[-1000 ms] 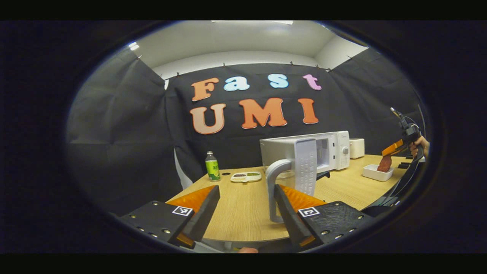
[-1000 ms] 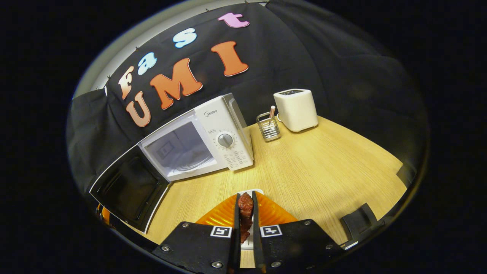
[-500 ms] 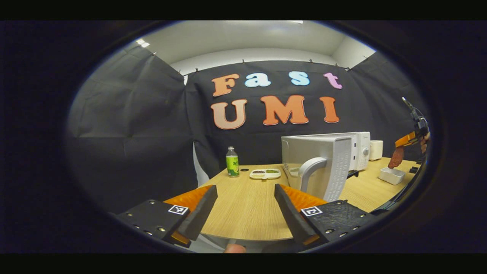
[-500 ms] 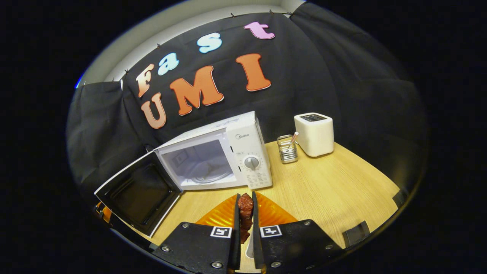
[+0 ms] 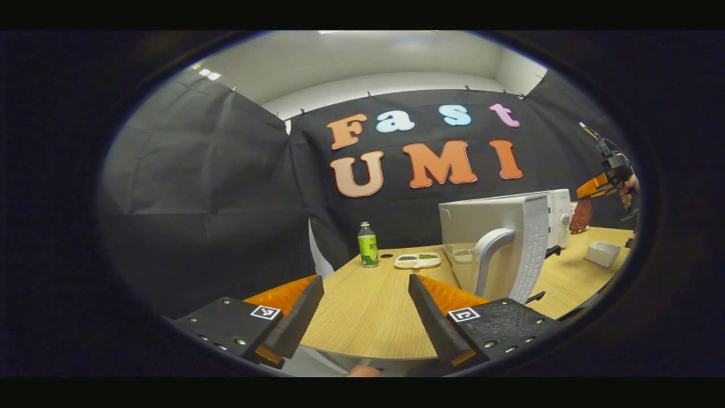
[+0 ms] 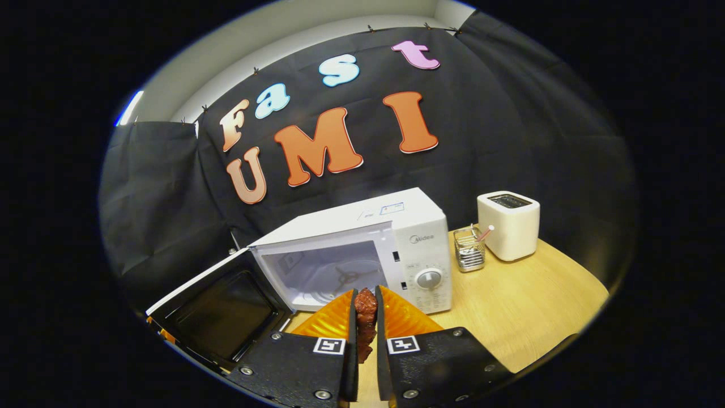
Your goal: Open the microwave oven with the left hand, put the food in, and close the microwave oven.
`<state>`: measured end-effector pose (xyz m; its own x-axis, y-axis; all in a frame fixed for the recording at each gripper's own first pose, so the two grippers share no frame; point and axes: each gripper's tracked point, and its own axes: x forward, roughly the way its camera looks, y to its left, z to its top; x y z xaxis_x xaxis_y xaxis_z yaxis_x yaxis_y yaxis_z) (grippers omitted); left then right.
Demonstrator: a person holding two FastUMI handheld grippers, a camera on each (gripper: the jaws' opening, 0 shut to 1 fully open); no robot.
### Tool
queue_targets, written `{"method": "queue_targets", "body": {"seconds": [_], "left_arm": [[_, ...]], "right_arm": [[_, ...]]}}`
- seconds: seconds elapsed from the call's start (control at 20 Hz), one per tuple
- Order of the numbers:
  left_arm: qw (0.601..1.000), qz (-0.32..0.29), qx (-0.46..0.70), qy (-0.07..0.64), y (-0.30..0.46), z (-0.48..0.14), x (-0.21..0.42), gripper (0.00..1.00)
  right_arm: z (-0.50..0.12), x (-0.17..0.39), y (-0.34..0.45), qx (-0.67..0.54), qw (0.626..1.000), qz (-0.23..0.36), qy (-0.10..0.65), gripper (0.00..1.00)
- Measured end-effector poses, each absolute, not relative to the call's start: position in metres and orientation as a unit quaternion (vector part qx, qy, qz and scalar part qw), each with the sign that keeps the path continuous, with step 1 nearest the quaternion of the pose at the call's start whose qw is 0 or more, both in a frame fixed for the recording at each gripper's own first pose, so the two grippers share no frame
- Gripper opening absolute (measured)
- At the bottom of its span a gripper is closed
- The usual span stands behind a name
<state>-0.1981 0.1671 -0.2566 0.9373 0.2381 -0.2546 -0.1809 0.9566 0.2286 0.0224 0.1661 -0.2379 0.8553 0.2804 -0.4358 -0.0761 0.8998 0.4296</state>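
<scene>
The white microwave [image 6: 416,224] stands on the wooden table with its door [image 6: 218,311] swung wide to the left, its white cavity [image 6: 328,272] exposed. My right gripper [image 6: 365,340] is shut on a dark red piece of meat [image 6: 365,311], held just in front of the cavity. In the left gripper view, my left gripper [image 5: 362,317] is open and holds nothing, hanging over the table's near edge. The door's outer face with its curved handle [image 5: 487,249] stands to its right. Farther right, the right gripper [image 5: 595,187] carries the meat [image 5: 581,215] above the table.
A white toaster [image 6: 510,224] and a wire holder [image 6: 470,249] stand right of the microwave. A white dish [image 5: 602,253] lies on the table at the right. A green bottle [image 5: 367,245] and a divided tray [image 5: 418,260] sit at the table's back left.
My right gripper has lifted the meat out of the white dish and carried it toward the open microwave. My left gripper has drawn back from the door handle, staying open.
</scene>
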Motion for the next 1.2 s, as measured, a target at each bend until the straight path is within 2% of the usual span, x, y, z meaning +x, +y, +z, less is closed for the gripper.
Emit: {"method": "queue_targets", "body": {"seconds": [0.3, 0.6, 1.2], "left_arm": [[0.977, 0.121, 0.112, 0.138, 0.178, -0.25, -0.209, 0.91], [0.974, 0.132, 0.121, 0.138, 0.182, -0.244, -0.217, 0.91], [0.971, 0.168, 0.103, 0.137, 0.192, -0.241, -0.226, 0.93]], "right_arm": [[-0.248, 0.061, 0.214, 0.214, 0.941, 0.105, 0.24, 0.13], [-0.272, 0.084, 0.256, 0.258, 0.922, 0.127, 0.258, 0.13], [-0.339, 0.142, 0.272, 0.388, 0.885, 0.032, 0.255, 0.13]]}}
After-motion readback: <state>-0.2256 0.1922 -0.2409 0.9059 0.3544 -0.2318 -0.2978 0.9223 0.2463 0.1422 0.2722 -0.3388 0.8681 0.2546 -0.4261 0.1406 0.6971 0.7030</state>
